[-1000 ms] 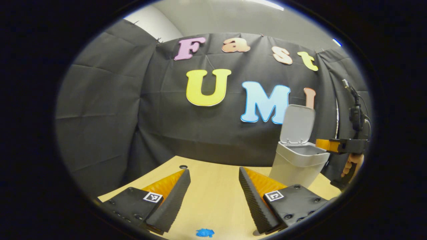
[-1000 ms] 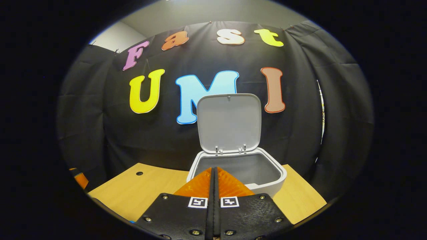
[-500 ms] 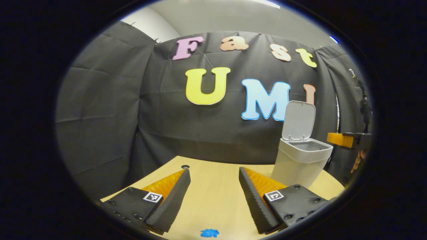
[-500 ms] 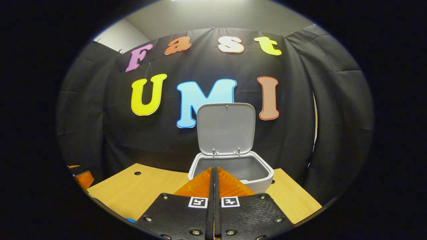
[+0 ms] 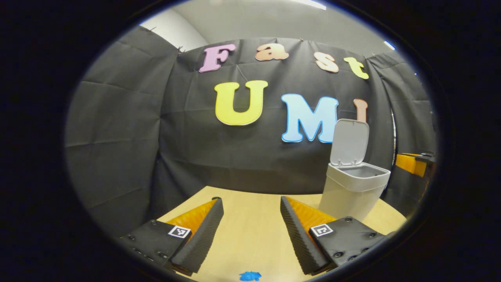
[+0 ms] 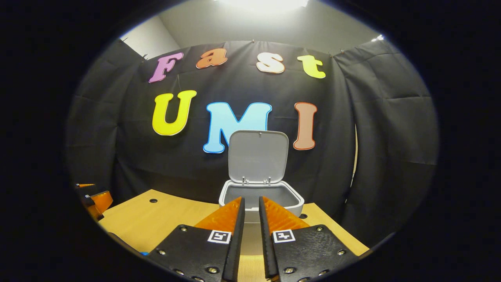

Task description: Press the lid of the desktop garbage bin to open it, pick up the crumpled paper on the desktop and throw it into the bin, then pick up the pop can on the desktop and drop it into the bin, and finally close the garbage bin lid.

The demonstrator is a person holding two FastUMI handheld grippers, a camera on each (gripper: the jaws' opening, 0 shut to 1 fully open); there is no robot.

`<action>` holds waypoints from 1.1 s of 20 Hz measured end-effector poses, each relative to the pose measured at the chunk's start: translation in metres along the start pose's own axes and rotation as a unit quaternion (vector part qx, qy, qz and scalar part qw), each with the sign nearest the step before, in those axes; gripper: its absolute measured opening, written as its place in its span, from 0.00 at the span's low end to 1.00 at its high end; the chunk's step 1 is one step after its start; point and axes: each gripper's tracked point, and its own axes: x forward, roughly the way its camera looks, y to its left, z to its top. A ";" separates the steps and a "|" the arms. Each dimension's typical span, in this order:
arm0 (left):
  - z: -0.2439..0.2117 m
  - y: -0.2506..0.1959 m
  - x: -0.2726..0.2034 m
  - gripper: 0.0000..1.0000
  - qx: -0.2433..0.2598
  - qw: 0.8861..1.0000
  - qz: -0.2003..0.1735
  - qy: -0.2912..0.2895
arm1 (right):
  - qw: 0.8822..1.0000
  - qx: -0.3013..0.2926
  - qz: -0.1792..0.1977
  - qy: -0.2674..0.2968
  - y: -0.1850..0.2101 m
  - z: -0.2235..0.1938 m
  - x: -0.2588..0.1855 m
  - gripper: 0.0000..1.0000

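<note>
The garbage bin (image 6: 261, 197) stands on the table (image 5: 250, 235), lid (image 6: 258, 156) raised. The left gripper (image 5: 250, 203) is spread wide, empty. The right gripper (image 6: 251, 201) is slightly parted, empty.

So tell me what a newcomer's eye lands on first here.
First the grey garbage bin at the far side of the wooden desktop, its lid standing upright and open. Next the right gripper pointing at it, its fingers slightly parted and holding nothing. Then the left gripper, wide open, with a small blue scrap below it.
</note>
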 end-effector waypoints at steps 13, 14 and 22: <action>-0.039 0.008 -0.009 0.95 -0.006 0.999 -0.041 0.029 | 1.000 0.015 -0.002 0.003 0.013 -0.013 -0.032 0.69; -0.049 0.010 -0.009 0.95 -0.005 0.998 -0.042 0.038 | 1.000 0.016 -0.004 0.001 0.014 -0.012 -0.032 0.76; -0.144 0.010 -0.021 0.96 0.047 0.988 -0.084 0.121 | 0.999 0.001 -0.016 0.029 0.031 -0.028 -0.039 0.96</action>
